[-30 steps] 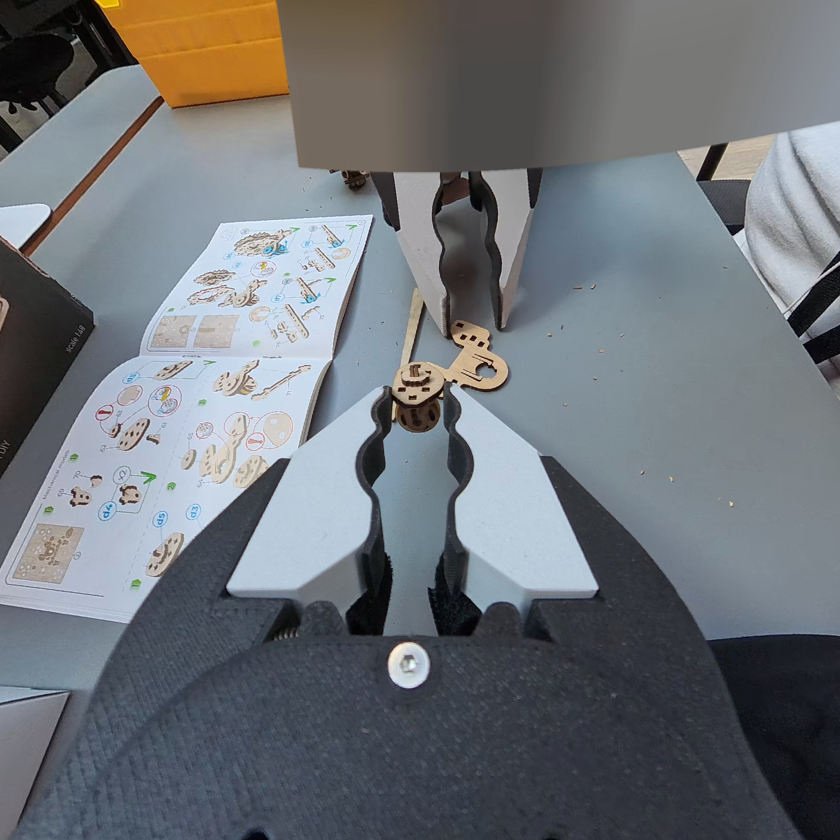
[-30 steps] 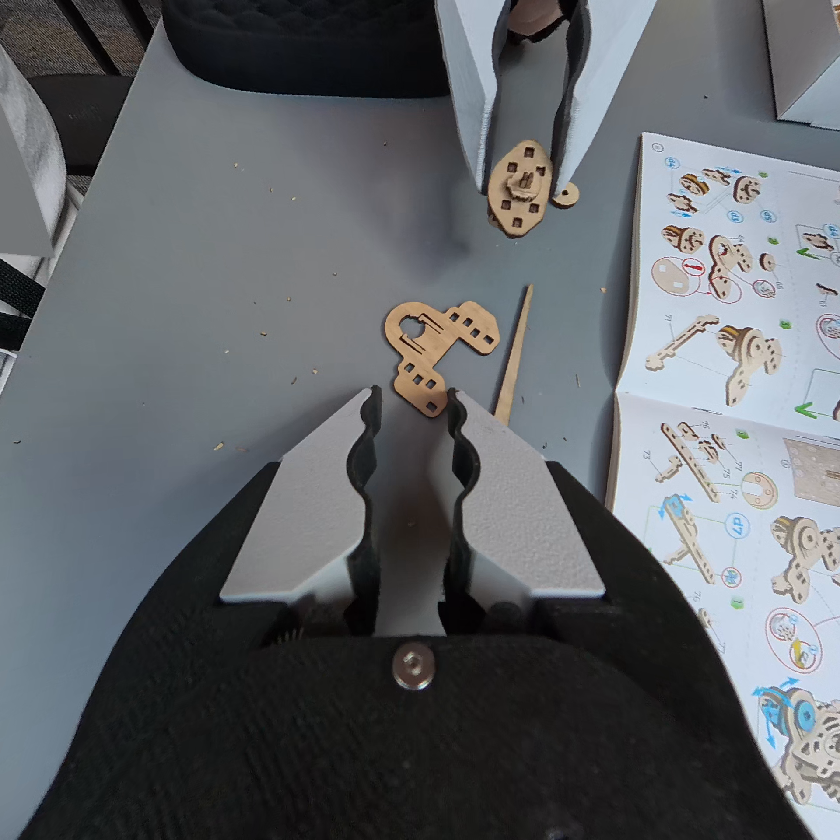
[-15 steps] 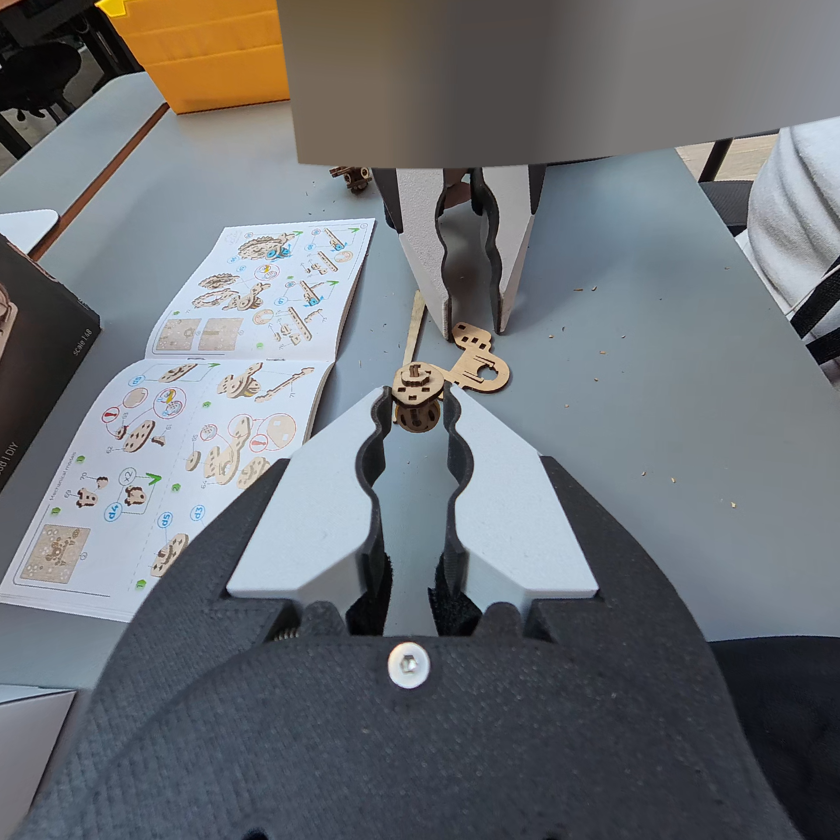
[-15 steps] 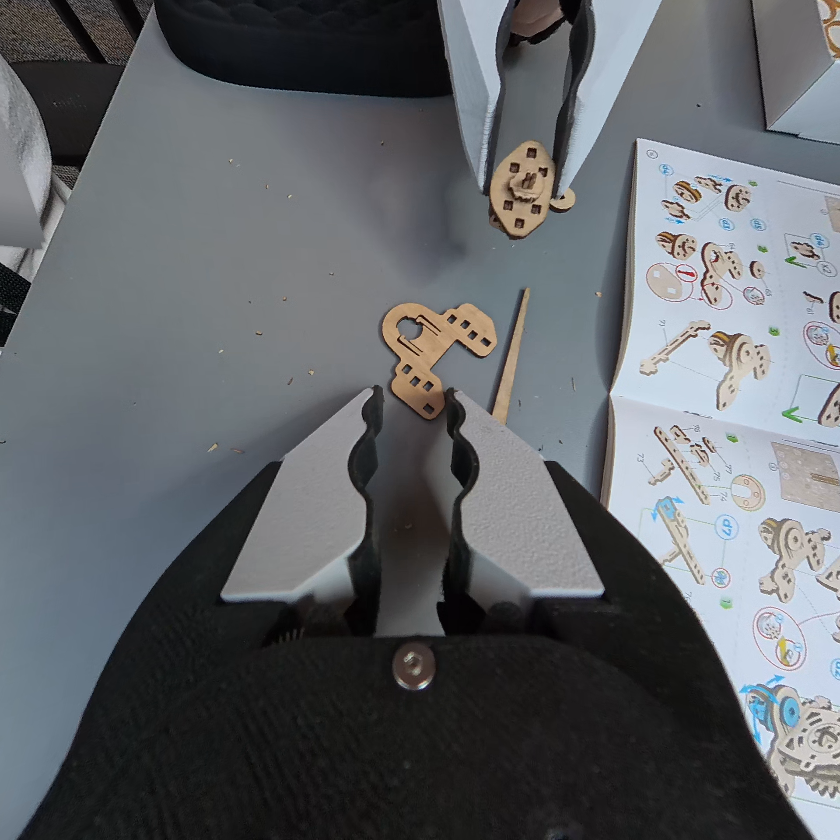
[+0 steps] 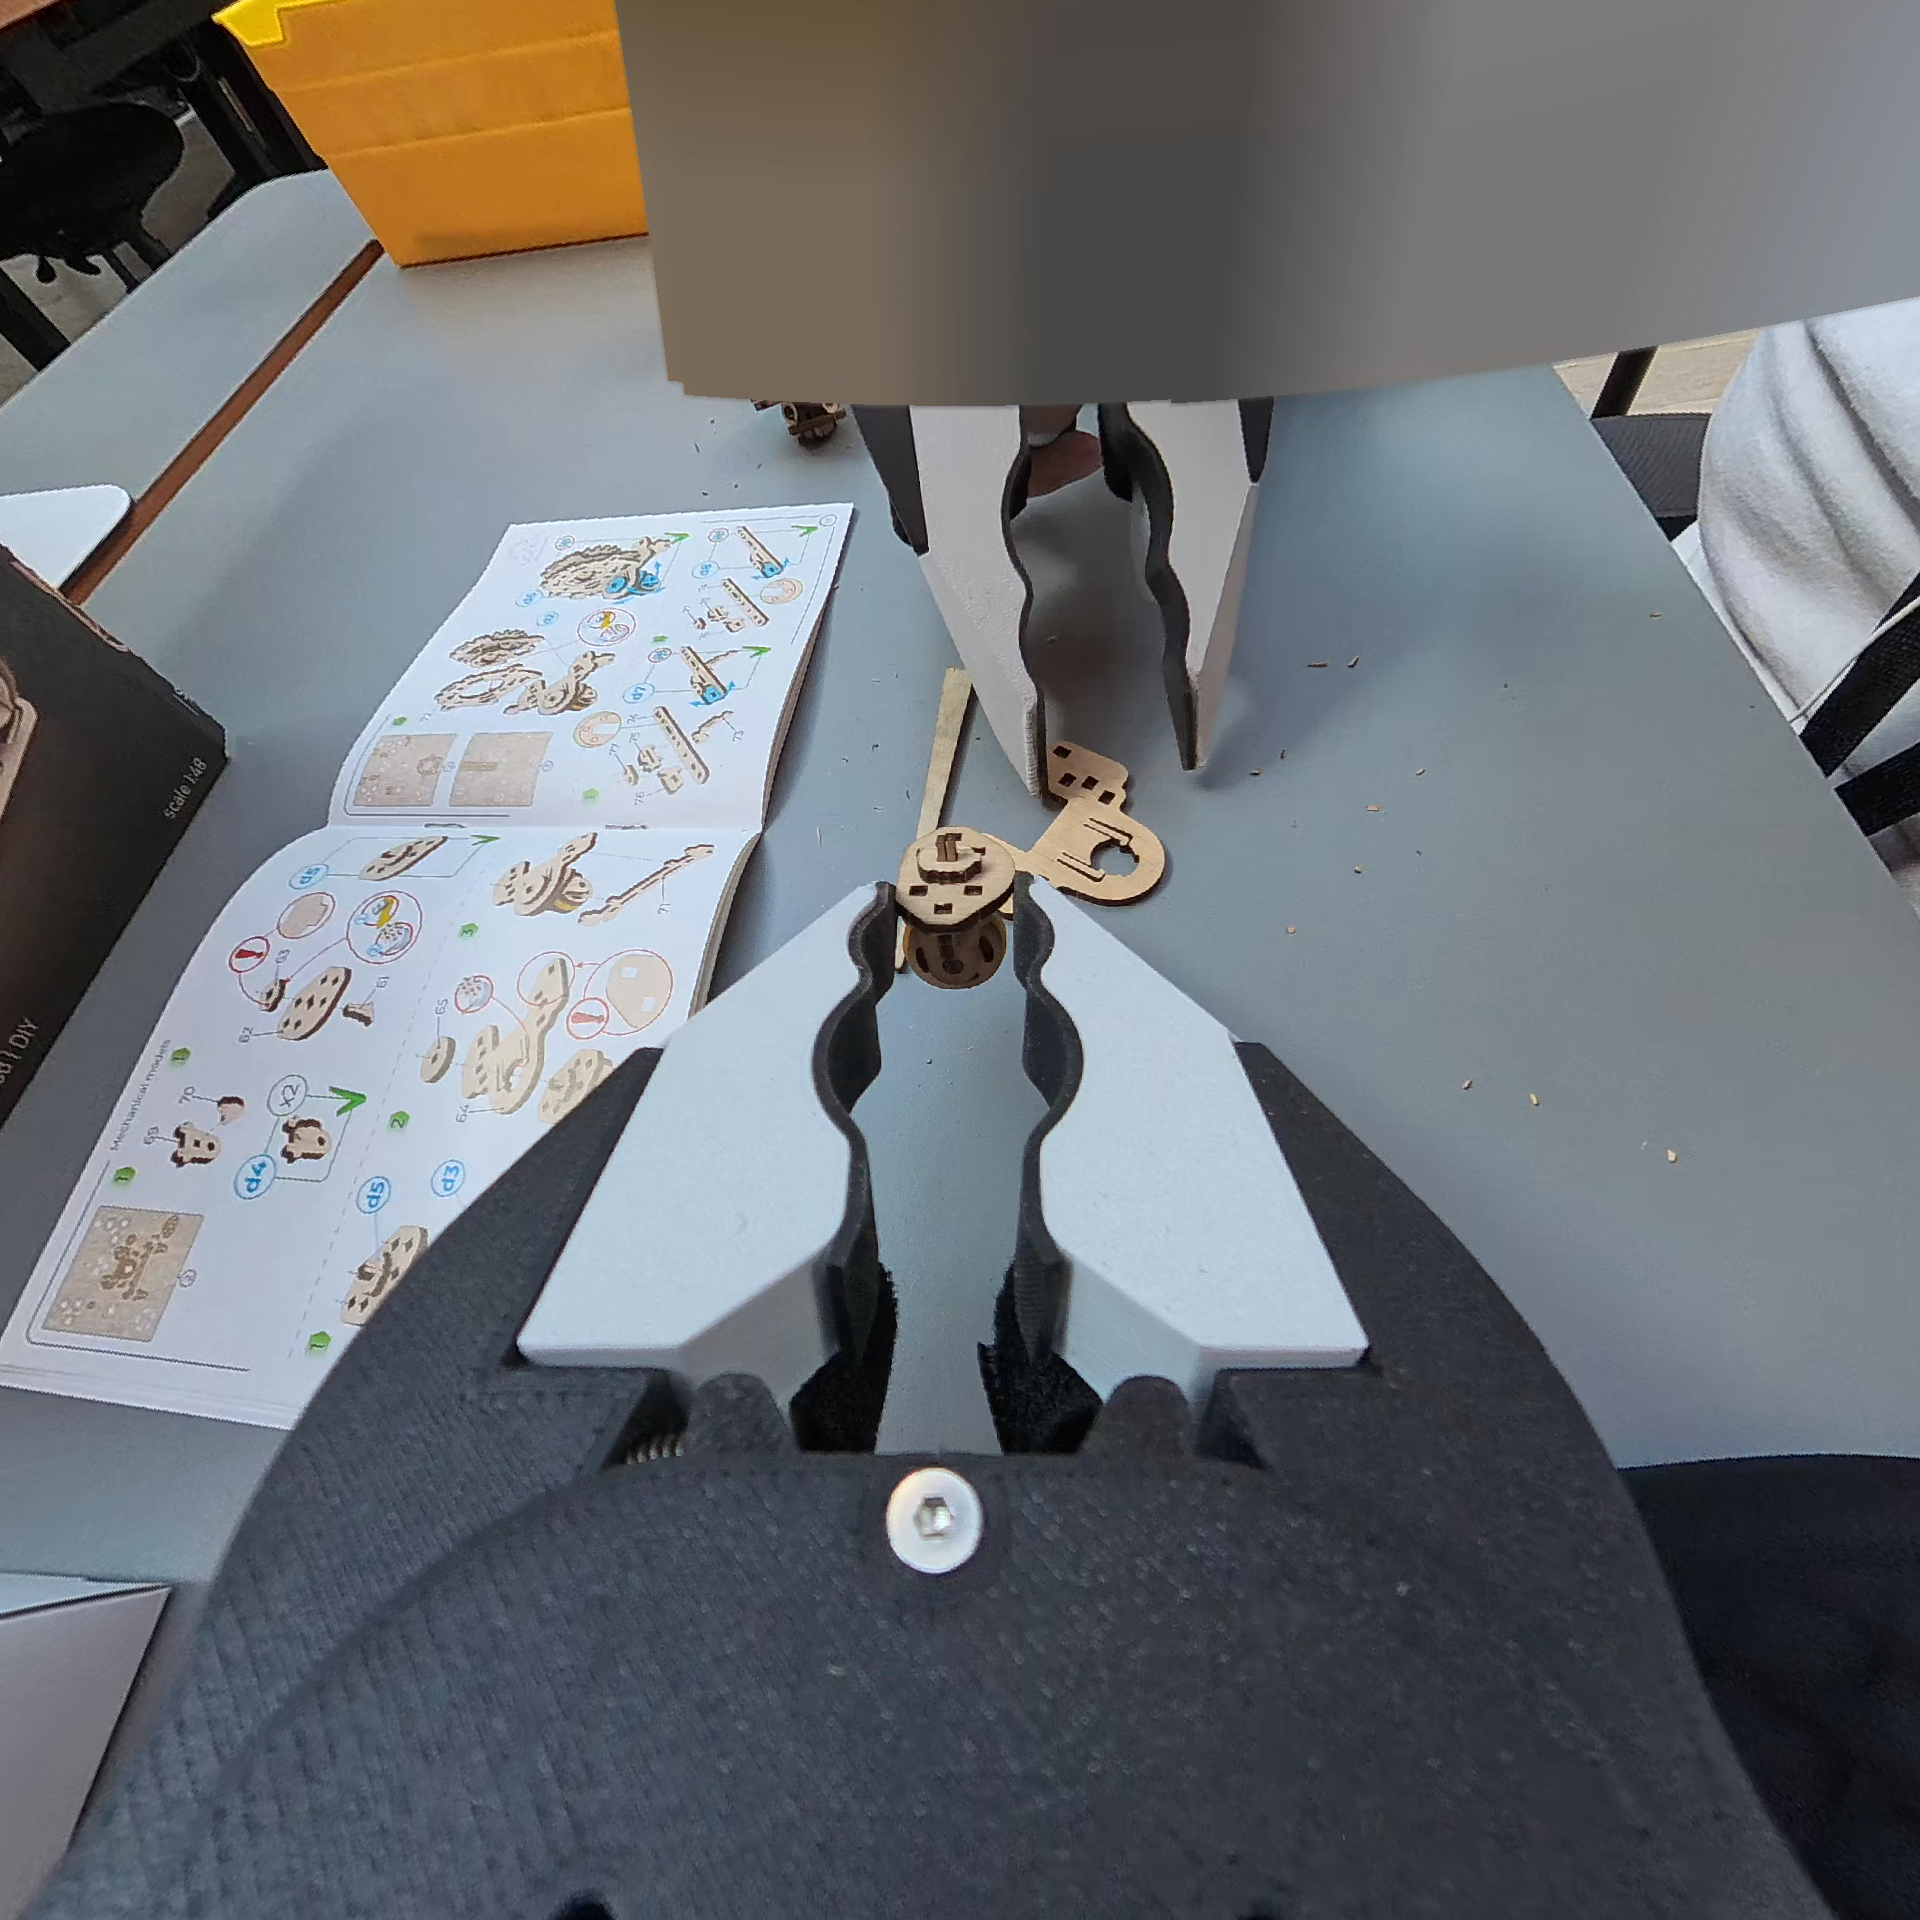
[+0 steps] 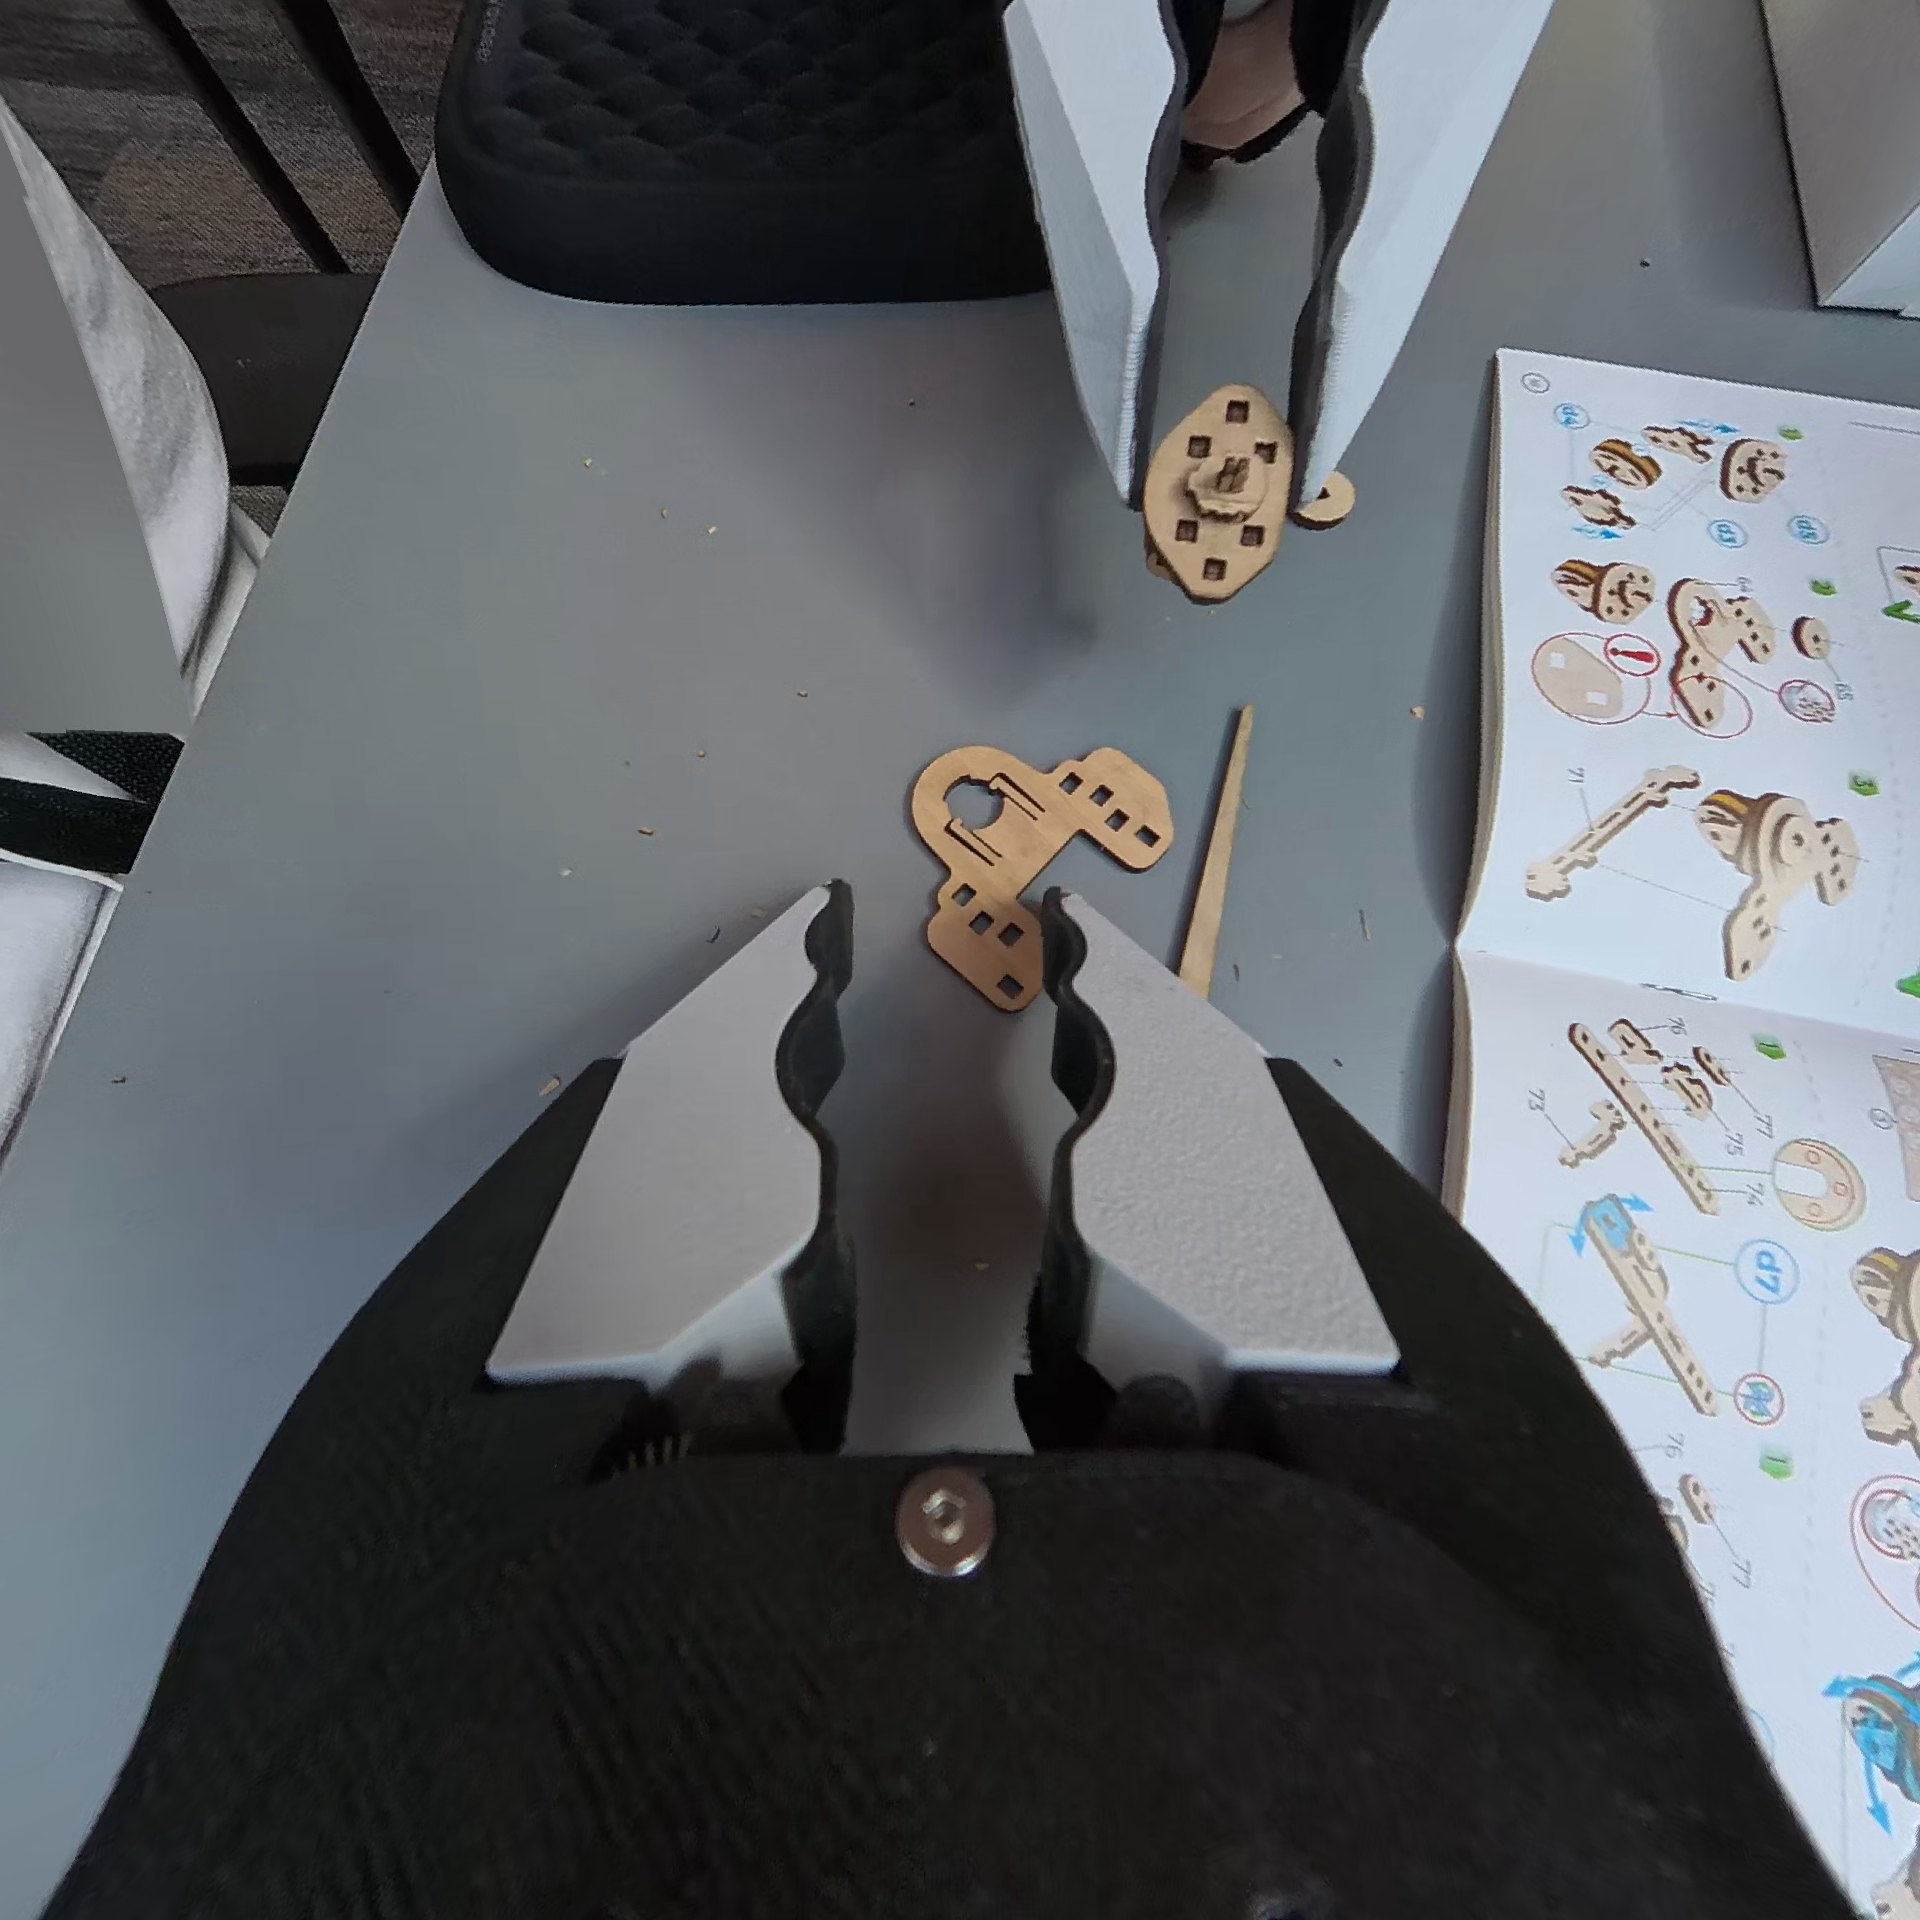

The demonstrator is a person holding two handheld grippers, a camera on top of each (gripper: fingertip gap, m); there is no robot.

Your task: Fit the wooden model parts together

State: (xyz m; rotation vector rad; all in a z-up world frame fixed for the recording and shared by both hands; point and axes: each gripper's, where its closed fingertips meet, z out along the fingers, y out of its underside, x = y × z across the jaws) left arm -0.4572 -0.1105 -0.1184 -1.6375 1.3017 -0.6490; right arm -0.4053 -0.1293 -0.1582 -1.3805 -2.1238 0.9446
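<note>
My left gripper [image 5: 951, 914] is shut on a small wooden sub-assembly [image 5: 951, 883], an oval plate with square holes on an axle with a round disc below. It holds it just above the grey table [image 5: 1455, 935]. It shows too at the top of the right wrist view [image 6: 1226, 499]. A flat wooden bracket [image 6: 1023, 842] with square holes lies on the table. My right gripper [image 6: 945, 899] is open, its tips low at the table. One end lobe of the bracket [image 5: 1091, 842] lies between the tips, close to one finger. The right gripper [image 5: 1112, 769] faces my left one.
A thin wooden stick [image 6: 1216, 842] lies beside the bracket, and a small wooden ring [image 6: 1325, 507] by the left gripper. An open instruction booklet [image 5: 468, 935] lies flat. A black box [image 5: 83, 810], a yellow crate [image 5: 468, 114], a white box [image 6: 1849, 156], a black chair [image 6: 727, 135] and a person's sleeve [image 5: 1818, 520] ring the table. One gripper's finger ends stand about 8 cm off the other's.
My right gripper's jaws have opened a little wider around the bracket's end lobe. The left gripper still holds the sub-assembly in about the same place.
</note>
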